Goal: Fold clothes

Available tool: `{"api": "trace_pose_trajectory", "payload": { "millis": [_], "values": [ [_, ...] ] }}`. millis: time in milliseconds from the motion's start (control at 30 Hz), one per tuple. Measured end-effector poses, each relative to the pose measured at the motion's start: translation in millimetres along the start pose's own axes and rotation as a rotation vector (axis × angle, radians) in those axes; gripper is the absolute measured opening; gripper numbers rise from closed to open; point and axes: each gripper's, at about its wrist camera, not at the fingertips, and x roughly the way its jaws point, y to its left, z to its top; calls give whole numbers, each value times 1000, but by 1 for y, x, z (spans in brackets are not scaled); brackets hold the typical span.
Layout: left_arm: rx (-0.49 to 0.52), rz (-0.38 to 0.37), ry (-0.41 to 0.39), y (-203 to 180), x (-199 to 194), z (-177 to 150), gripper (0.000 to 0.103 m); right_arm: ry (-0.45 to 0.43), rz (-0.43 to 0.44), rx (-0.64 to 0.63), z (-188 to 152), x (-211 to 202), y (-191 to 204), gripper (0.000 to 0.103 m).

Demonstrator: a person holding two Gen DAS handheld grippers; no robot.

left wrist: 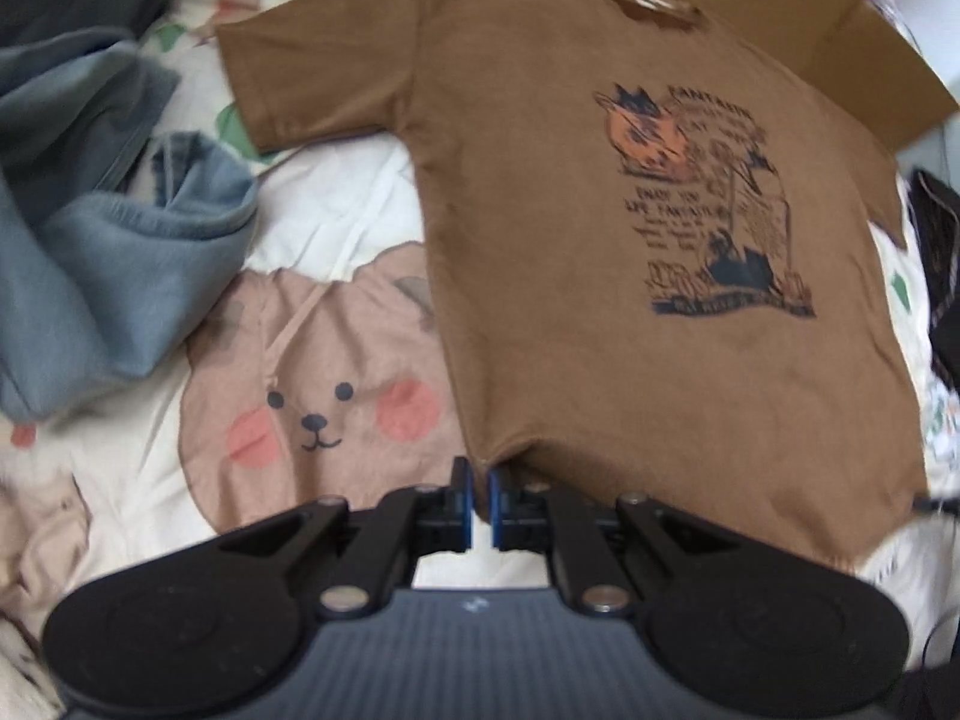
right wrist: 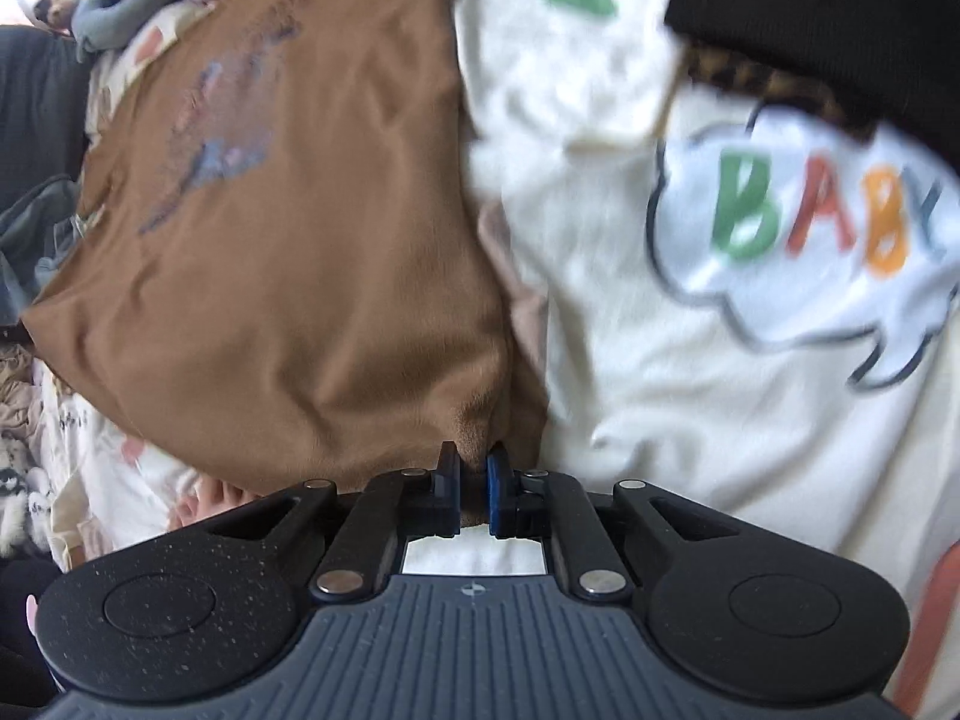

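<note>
Brown t-shirt [left wrist: 540, 240] – spread print-side up on cartoon bedsheet [left wrist: 336, 396], bottom hem corners pinched, slightly lifted.

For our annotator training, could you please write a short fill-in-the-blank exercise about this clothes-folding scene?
1. Both grippers are shut on the hem of the ____ T-shirt.
2. The face printed on the bedsheet beside the left gripper is a ____.
3. The colourful letters right of the right gripper spell ____.
4. The crumpled garment left of the shirt is ____.

Missing words: brown; bear; BABY; blue

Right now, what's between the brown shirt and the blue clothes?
In the left wrist view, only bedsheet with a bear face lies between the brown shirt and the blue clothes.
</note>
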Motion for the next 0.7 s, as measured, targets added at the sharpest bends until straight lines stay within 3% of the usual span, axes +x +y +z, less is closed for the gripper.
{"api": "trace_pose_trajectory", "payload": {
  "millis": [233,533,700],
  "values": [
    [49,-8,47,2,8,17,6,-117,-23,-8,38,-31,1,6],
    [-58,-7,-16,10,36,20,7,-135,-102,-26,73,-7,0,6],
    [-103,2,-44,13,43,14,28,-139,-147,-20,83,11,-1,7]
  ]
}}
